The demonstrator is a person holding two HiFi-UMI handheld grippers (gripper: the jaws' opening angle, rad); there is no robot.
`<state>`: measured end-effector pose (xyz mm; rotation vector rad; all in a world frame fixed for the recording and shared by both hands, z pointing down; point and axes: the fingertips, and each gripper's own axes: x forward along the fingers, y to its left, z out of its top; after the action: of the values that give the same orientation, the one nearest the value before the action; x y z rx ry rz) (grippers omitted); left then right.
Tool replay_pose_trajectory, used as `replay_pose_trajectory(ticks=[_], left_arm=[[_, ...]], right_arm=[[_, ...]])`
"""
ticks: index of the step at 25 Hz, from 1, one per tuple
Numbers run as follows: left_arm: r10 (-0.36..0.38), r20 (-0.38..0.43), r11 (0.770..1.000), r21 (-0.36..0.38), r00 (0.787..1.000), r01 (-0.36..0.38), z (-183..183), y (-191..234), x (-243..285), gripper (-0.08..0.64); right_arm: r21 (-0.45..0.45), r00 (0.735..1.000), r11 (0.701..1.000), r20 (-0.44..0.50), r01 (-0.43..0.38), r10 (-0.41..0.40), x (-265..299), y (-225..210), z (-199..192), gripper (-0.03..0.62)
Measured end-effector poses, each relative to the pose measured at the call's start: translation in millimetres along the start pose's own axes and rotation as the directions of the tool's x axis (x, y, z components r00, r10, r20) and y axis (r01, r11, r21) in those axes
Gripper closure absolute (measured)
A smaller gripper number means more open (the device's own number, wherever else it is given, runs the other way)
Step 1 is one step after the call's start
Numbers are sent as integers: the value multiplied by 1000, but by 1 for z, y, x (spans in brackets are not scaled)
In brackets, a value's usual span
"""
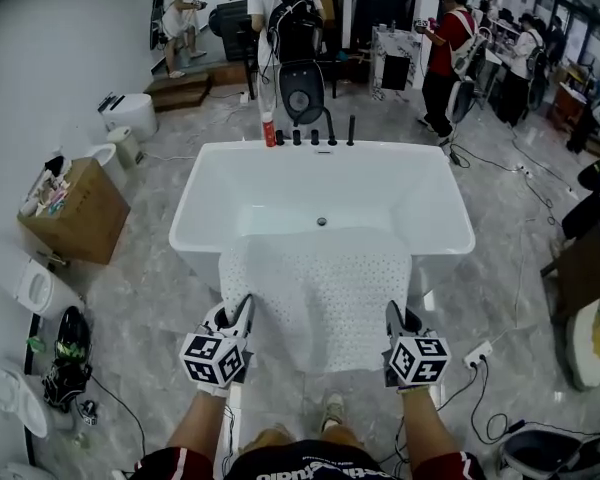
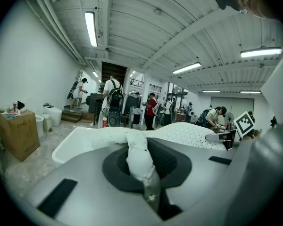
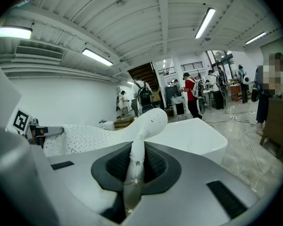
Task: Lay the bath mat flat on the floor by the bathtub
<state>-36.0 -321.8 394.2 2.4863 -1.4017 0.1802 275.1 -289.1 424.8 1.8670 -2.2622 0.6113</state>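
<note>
A white perforated bath mat [image 1: 320, 288] hangs stretched between my two grippers, its far part draped over the near rim of the white bathtub [image 1: 200, 203]. My left gripper [image 1: 242, 320] is shut on the mat's near left corner, which shows bunched between the jaws as the mat [image 2: 139, 157]. My right gripper [image 1: 393, 323] is shut on the near right corner, a thin white fold of mat [image 3: 137, 159] pinched in its jaws. Beyond each fold, both gripper views show the bathtub [image 2: 75, 142] [image 3: 198, 135].
A cardboard box [image 1: 75, 213] with bottles and a toilet [image 1: 20, 278] stand at the left. Cables and a power strip [image 1: 477, 353] lie on the marble floor at the right. Black taps [image 1: 315, 136] sit on the tub's far rim. Several people stand in the background.
</note>
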Motion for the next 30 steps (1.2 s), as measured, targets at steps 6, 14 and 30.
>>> replay_pose_trajectory(ticks=[6, 14, 30], left_arm=[[11, -50, 1000, -6, 999, -11, -28, 6, 13, 528], [47, -119, 998, -26, 992, -51, -58, 16, 29, 528], [30, -203, 999, -15, 979, -34, -108, 9, 74, 528]], right_arm=[[37, 999, 998, -6, 53, -53, 6, -34, -20, 547], [58, 996, 994, -18, 89, -88, 20, -66, -34, 546], [76, 988, 989, -103, 127, -119, 40, -90, -90, 547]])
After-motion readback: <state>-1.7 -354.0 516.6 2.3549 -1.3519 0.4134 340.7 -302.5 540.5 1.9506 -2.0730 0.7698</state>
